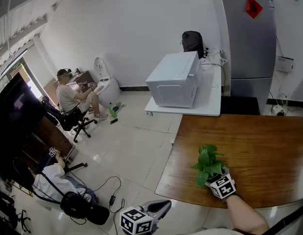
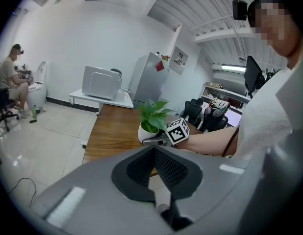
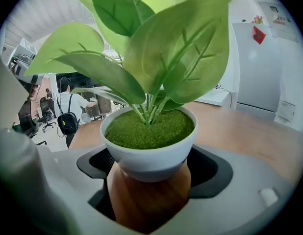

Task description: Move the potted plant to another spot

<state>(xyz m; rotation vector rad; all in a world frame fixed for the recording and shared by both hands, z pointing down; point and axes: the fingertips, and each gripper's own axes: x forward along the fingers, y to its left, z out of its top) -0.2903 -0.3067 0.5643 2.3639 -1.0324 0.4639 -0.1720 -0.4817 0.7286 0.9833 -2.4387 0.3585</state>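
Note:
A small potted plant (image 1: 208,163) with broad green leaves in a white pot (image 3: 149,153) stands near the front edge of the brown wooden table (image 1: 259,146). My right gripper (image 1: 214,178) reaches it from the near side; its jaws lie against both sides of the pot (image 2: 148,131), which rests on the wood. In the right gripper view the leaves (image 3: 156,48) fill the upper half. My left gripper (image 1: 160,207) hangs off the table's near-left edge above the floor, jaws together and nothing in them. The left gripper (image 2: 154,153) points toward the plant from a distance.
A white microwave (image 1: 173,80) sits on a low white table (image 1: 210,106) behind the wooden one, next to a grey fridge (image 1: 249,38). One person sits on a chair (image 1: 68,99) at the left wall. Another person (image 1: 48,180), a black bag (image 1: 88,210) and cables are on the floor.

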